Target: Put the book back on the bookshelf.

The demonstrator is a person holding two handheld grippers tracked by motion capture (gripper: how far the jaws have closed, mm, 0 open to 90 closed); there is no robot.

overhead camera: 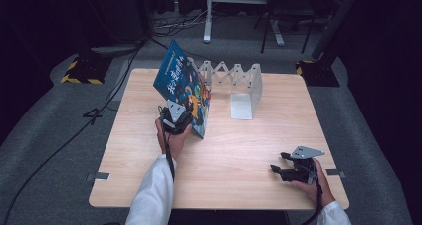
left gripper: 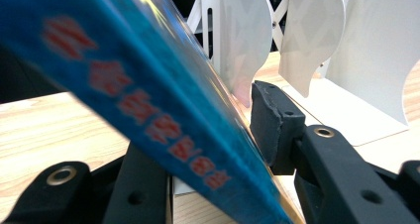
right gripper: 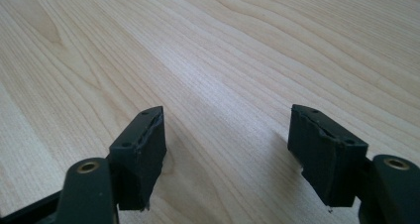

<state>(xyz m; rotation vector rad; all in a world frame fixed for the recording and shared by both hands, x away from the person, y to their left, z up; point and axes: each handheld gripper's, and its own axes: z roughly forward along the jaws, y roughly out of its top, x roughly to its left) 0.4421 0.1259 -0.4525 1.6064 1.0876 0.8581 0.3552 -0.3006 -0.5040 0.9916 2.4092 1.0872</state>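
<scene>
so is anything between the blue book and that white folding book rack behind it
Nothing visible. The blue book leans tilted between the left gripper's fingers, and only bare table lies between it and the white expandable book rack.

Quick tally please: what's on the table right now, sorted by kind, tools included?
Books: 1, the blue book, tilted, between the left tool's jaws
Book racks: 1, the white expanding rack, behind and to the right of the book
Tools: 2, the left tool at the book and the right tool, open, near the table's front right edge
Total: 4
</scene>
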